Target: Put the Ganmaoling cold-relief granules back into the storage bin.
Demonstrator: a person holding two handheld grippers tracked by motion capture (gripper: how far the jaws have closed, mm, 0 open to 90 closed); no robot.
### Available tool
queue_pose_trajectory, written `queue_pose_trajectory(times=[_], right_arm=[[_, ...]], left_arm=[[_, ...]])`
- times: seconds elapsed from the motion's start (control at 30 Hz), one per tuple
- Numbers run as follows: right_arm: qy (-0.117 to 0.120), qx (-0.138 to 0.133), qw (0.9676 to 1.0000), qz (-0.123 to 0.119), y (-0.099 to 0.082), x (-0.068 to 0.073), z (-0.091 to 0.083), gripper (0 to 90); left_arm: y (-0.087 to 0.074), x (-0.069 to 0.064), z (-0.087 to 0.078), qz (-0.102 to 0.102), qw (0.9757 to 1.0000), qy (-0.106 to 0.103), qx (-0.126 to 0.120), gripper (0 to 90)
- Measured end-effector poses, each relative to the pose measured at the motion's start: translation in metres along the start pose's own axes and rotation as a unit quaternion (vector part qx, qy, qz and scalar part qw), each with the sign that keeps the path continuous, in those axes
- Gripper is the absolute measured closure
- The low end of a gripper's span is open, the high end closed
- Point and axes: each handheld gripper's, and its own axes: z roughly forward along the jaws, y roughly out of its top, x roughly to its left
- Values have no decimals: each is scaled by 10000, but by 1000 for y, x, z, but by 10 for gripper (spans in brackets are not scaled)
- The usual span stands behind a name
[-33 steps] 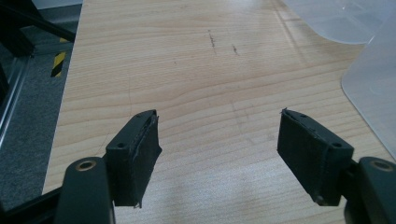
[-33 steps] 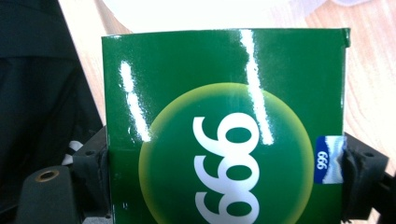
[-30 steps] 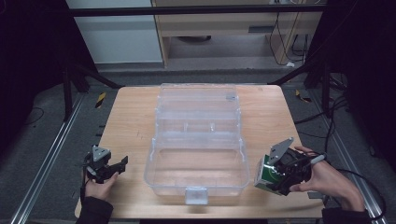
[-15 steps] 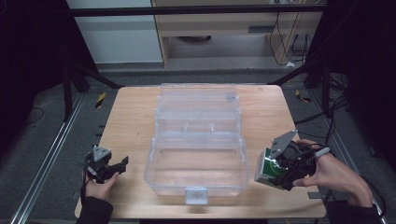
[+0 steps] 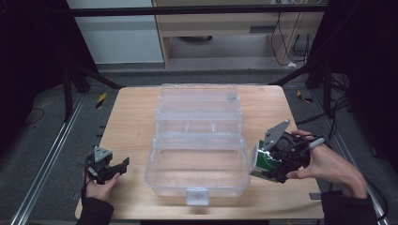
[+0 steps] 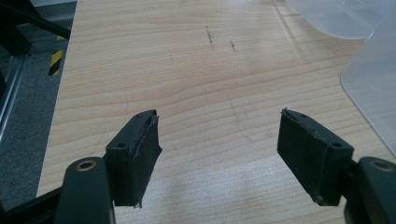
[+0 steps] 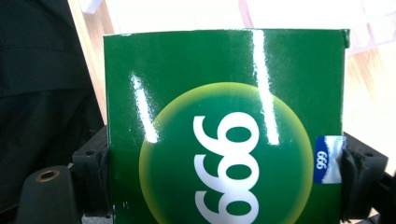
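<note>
Green box [image 7: 224, 126] with a yellowish circle and white digits on the front is clamped in the right gripper [image 5: 268, 165], one jaw pressing on each side of it, so that claw is closed on the box. From the high view the box [image 5: 263, 161] sits off the table, just beside the right front corner of the clear plastic case [image 5: 199, 140]. The left gripper [image 5: 109, 169] is down at the near left of the wooden table [image 5: 131, 122], well apart from the case, jaws spread wide with nothing but bare wood between them [image 6: 217, 140]. Further back, the case stands with its lid thrown open toward the far edge, and beyond the table there's grey floor and a cabinet [image 5: 225, 23].
</note>
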Motion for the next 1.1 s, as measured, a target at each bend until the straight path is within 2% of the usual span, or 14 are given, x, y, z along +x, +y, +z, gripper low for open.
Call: queue_pose_trajectory(times=[0.23, 0.63, 0.77, 1.1], right_arm=[[-11, -71, 9999, -144, 16, -1, 1, 159], [101, -171, 9993, -321, 44, 1, 16, 159], [134, -125, 9993, -318, 54, 2, 24, 158], [126, -187, 9992, -327, 64, 6, 39, 158]], left_arm=[[0, 0, 0, -4, 10000, 0, 3, 288], [0, 0, 0, -5, 10000, 5, 1, 289], [0, 0, 0, 3, 10000, 14, 3, 290], [0, 0, 0, 6, 10000, 27, 1, 290]])
